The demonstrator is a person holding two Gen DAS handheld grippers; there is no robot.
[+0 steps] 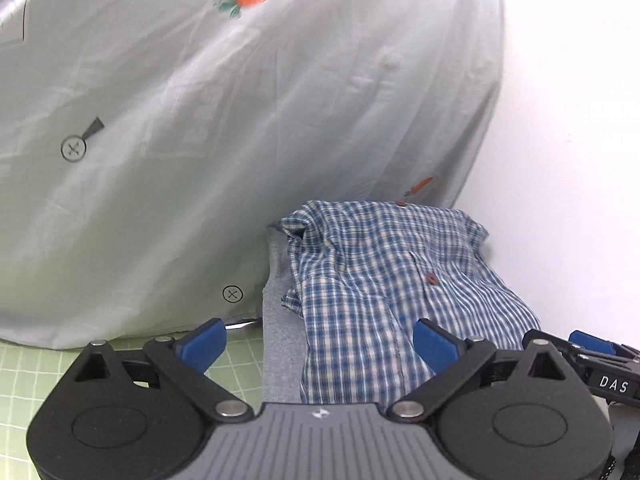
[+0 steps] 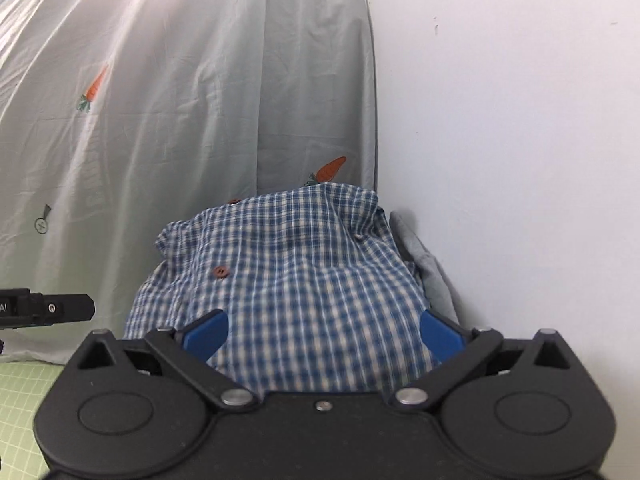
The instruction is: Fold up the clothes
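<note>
Plaid shirt: a blue-and-white checked button shirt (image 2: 288,280), loosely bundled and rumpled, lies at the back of the counter against the hanging sheet and the wall, on top of a grey garment.
Grey garment: the grey knit piece (image 1: 280,320) shows along the shirt's left edge in the left view and along its right edge in the right view, so it spreads wider than the shirt.
Key relation: the shirt lies straight ahead of both pairs of fingers; its long axis appears to run away from the cameras toward the sheet. The right gripper looks squarely centred on it, so it seems the better placed; the left sits off toward the shirt's left edge.
Left gripper (image 1: 318,342): blue fingers spread wide, holding nothing, poised over the grey edge and the shirt's near hem.
Right gripper (image 2: 324,336): fingers spread wide and empty, the shirt's near part between them.
Surface: green gridded cutting mat (image 1: 24,372) on the counter.
Room: pale sheet printed with carrots (image 1: 200,120) hung behind; plain white wall (image 2: 520,140) to the right.
</note>
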